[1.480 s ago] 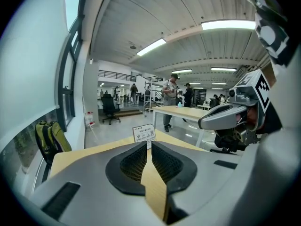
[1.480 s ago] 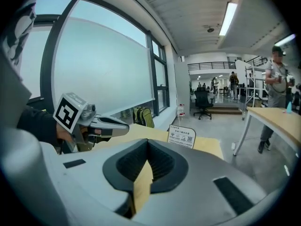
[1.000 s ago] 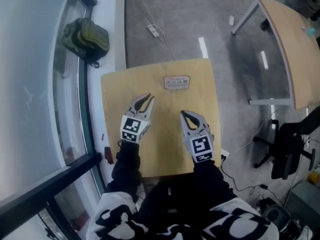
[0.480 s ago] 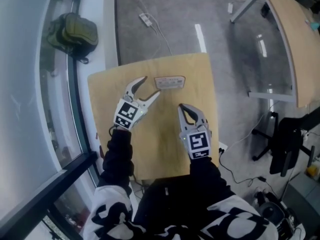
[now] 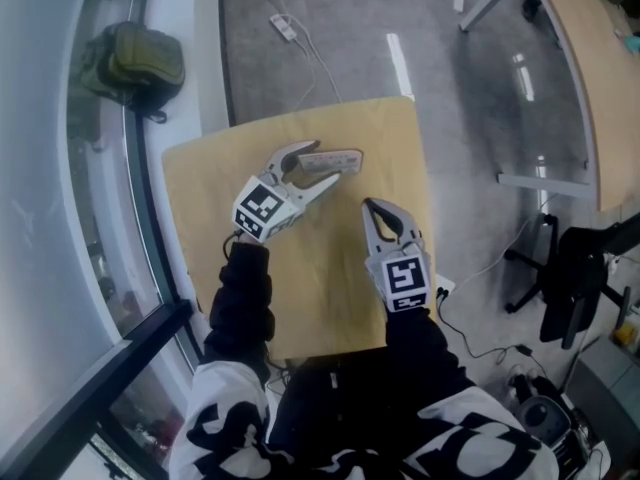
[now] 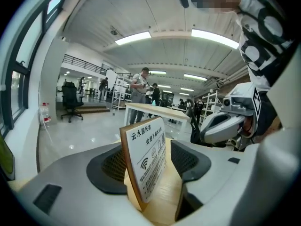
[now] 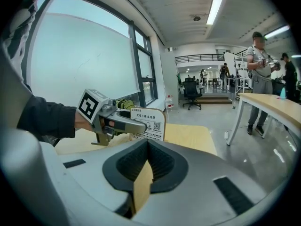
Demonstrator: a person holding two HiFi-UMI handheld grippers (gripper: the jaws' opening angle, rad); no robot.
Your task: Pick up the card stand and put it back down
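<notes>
The card stand (image 5: 346, 157), a small wood-backed white sign with printed text, stands at the far edge of the small wooden table (image 5: 300, 288). My left gripper (image 5: 323, 163) reaches across to it with its jaws wide open, one finger on each side of the stand. In the left gripper view the card stand (image 6: 148, 161) sits upright between the dark pads, leaning near the left pad, with a gap to the right one. My right gripper (image 5: 377, 210) rests over the table nearer me, shut and empty. From the right gripper view, the left gripper (image 7: 136, 126) shows around the card stand (image 7: 153, 122).
A green bag (image 5: 135, 60) lies by the window ledge at the left. A power strip and cable (image 5: 285, 26) run over the grey floor beyond the table. A second wooden table (image 5: 590, 78) and a black office chair (image 5: 575, 278) stand to the right. People (image 7: 257, 79) stand farther off.
My left gripper has gone from shut to wide open and moved forward and to the right, so its jaws now straddle the card stand. The right gripper has barely moved.
</notes>
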